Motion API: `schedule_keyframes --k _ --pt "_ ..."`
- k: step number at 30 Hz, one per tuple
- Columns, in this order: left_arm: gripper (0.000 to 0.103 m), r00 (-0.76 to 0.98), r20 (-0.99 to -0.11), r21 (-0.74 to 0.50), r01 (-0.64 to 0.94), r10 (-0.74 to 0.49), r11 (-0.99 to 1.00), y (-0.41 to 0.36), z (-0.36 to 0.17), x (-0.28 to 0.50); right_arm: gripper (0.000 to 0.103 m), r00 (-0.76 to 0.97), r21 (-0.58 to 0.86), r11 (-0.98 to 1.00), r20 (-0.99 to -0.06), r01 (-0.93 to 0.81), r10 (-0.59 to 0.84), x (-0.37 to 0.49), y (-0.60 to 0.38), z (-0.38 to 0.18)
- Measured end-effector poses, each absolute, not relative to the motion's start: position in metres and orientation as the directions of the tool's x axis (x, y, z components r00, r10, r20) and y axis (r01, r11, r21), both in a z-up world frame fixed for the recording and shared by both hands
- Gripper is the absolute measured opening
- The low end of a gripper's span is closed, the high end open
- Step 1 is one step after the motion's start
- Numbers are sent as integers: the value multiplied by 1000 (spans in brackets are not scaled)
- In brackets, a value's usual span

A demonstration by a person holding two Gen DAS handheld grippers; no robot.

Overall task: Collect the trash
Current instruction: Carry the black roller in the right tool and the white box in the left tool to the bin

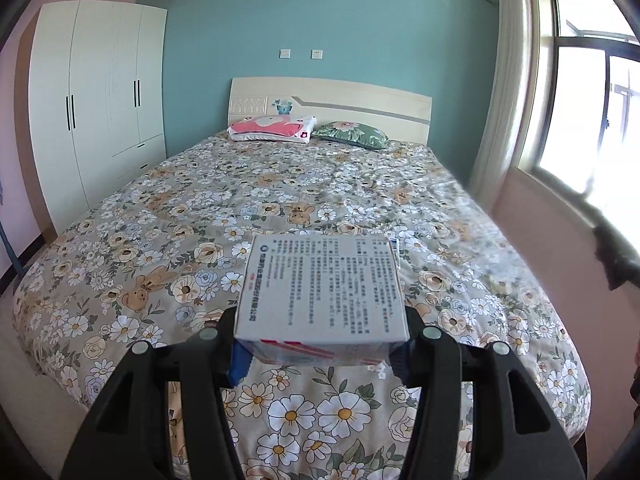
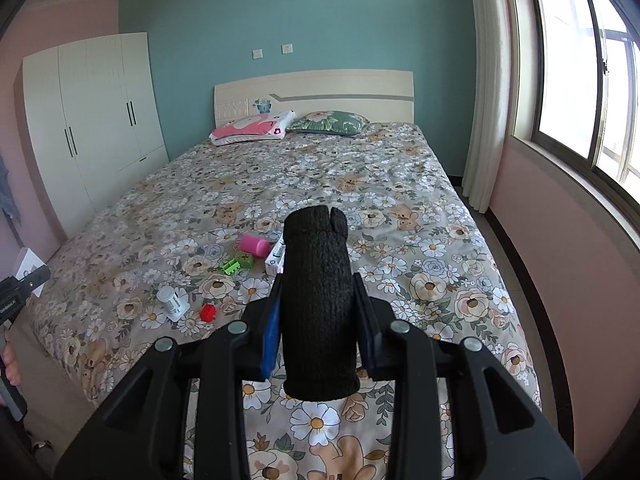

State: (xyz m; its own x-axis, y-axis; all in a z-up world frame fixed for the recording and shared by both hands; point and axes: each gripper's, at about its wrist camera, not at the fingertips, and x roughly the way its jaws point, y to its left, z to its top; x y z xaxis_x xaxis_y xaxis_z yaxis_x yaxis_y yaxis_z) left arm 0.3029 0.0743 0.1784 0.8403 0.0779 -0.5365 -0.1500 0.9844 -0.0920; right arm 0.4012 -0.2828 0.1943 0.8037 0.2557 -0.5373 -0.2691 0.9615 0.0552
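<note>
My left gripper (image 1: 320, 354) is shut on a white printed cardboard box (image 1: 320, 288), held flat above the flowered bed (image 1: 160, 208). My right gripper (image 2: 318, 320) is shut on a black knitted sleeve-like cylinder (image 2: 318, 300), which stands up between the blue pads. Loose items lie on the bedspread (image 2: 400, 208) in the right wrist view: a pink cup (image 2: 253, 245), green plastic pieces (image 2: 238, 263), a small white box (image 2: 275, 258), a white pill bottle (image 2: 173, 303) and a red cap (image 2: 207, 313). The left gripper and its box show at the left edge (image 2: 24, 276).
A white wardrobe (image 1: 92, 92) stands left of the bed. Two pillows (image 1: 272, 128) lie by the headboard (image 1: 332, 100). A window (image 2: 580, 80) and a curtain (image 2: 486, 80) are on the right, with a strip of floor (image 2: 516, 264) beside the bed.
</note>
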Motion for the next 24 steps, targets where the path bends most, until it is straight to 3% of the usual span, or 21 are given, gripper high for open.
schedule_keyframes --k 13,24 --pt "56 884 -467 -51 -41 13 998 74 229 207 33 827 -147 892 -463 -428 320 258 -210 257" --pt "56 895 -440 3 83 -74 997 56 217 139 33 758 -158 808 -483 -568 438 169 -188 236"
